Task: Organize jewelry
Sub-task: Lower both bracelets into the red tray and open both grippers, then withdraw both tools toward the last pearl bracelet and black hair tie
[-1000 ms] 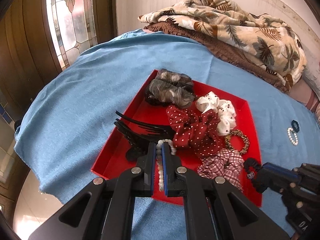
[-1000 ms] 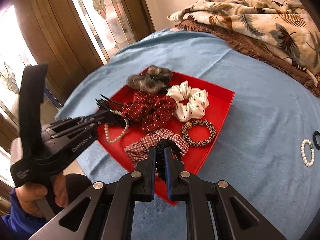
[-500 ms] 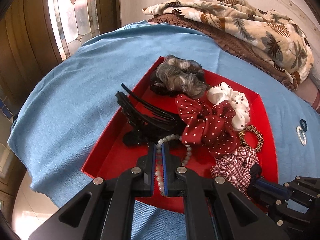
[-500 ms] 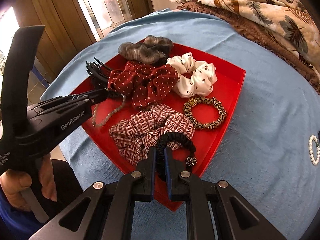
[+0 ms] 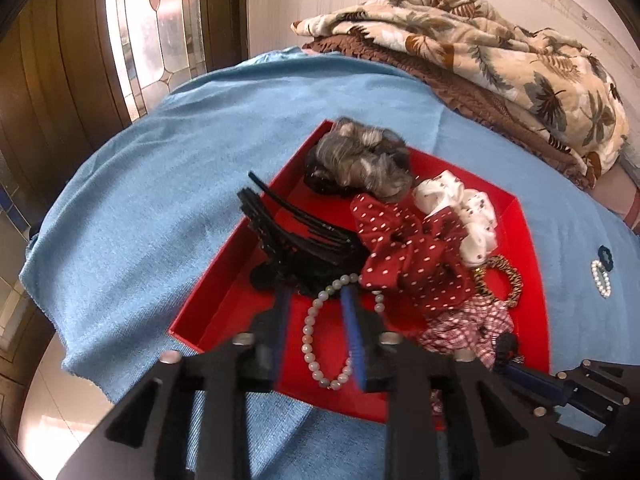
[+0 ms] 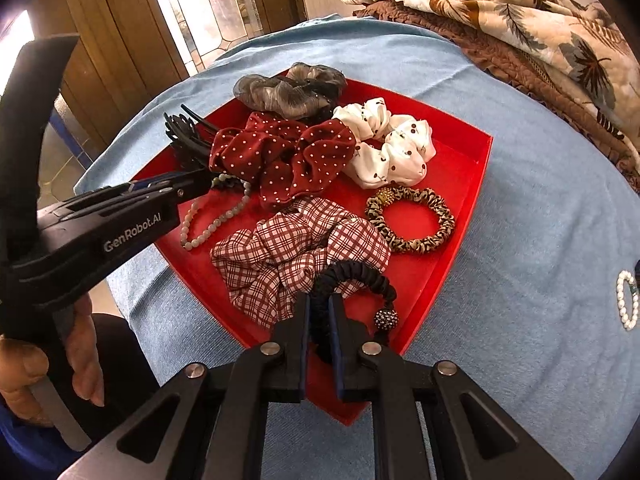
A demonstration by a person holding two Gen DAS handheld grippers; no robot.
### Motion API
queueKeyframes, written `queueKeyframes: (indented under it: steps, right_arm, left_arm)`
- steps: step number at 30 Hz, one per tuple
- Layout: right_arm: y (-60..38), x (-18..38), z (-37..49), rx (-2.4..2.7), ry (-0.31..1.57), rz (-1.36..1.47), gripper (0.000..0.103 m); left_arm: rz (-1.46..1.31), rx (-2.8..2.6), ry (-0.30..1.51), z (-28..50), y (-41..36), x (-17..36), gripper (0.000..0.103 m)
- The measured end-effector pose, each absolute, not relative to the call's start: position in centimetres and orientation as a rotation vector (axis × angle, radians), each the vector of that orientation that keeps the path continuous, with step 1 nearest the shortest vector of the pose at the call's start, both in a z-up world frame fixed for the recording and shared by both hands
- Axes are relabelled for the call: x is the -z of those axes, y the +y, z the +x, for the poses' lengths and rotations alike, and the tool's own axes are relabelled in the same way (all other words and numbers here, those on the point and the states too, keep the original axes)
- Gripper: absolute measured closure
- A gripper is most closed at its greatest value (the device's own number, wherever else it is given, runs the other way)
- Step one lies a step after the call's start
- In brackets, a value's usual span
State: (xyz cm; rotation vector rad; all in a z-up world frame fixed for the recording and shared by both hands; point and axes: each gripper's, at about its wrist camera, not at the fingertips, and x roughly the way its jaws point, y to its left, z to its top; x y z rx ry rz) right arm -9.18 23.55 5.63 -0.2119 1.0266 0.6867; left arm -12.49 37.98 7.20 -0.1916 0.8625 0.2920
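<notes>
A red tray (image 5: 224,280) (image 6: 460,184) on a blue cloth holds several scrunchies, a black claw clip (image 5: 296,236) and a grey bead bracelet (image 5: 316,344) (image 6: 208,224). My left gripper (image 5: 316,300) is open over the tray's near corner; the bead bracelet lies on the tray floor between its fingers. My right gripper (image 6: 318,304) is shut on a black hair tie with a sparkly bead (image 6: 360,276), held at the tray's near edge over a plaid scrunchie (image 6: 288,252). A white pearl bracelet (image 6: 628,300) (image 5: 600,284) lies on the cloth outside the tray.
A dark blue hair tie (image 5: 605,257) lies beside the pearl bracelet. A folded leaf-print blanket (image 5: 500,52) is at the back right. A stained-glass door (image 5: 160,28) stands at the left. The cloth's edge (image 5: 72,344) drops off at the near left.
My left gripper opened and let the bead bracelet drop onto the tray floor. My right gripper moved forward over the tray edge, still holding the black hair tie.
</notes>
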Motion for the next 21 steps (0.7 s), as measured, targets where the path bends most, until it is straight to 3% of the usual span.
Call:
queueKeyframes:
  steps: [2,5,10,13,21]
  right_arm:
    - [23.4,-6.0,-9.3,-0.687,1.019,-0.199,0.079]
    - [23.0,-6.7,-9.8,-0.690,0.992,-0.190,0.066]
    - [22.1,-8.2,-10.8,-0.699,0.945,-0.194,0.063]
    - [21.2,-8.9,-11.4,-0.695,0.928,-0.179,0.055]
    - [15.7,-10.3,-11.8,-0.622,0.894,-0.119,0.044]
  left_arm:
    - [-0.184,-0.295,0.844,-12.9,37.7,-7.9,0.059]
    - [-0.174,-0.298,0.833,-13.3,37.4,-8.8,0.058]
    - [-0.159,-0.305,0.837,-14.0,36.8,-10.1,0.049]
    - [-0.135,-0.313,0.832,-14.6,36.3,-10.9,0.045]
    - [-0.034,-0.304,0.800,-15.4,33.4,-13.3,0.042]
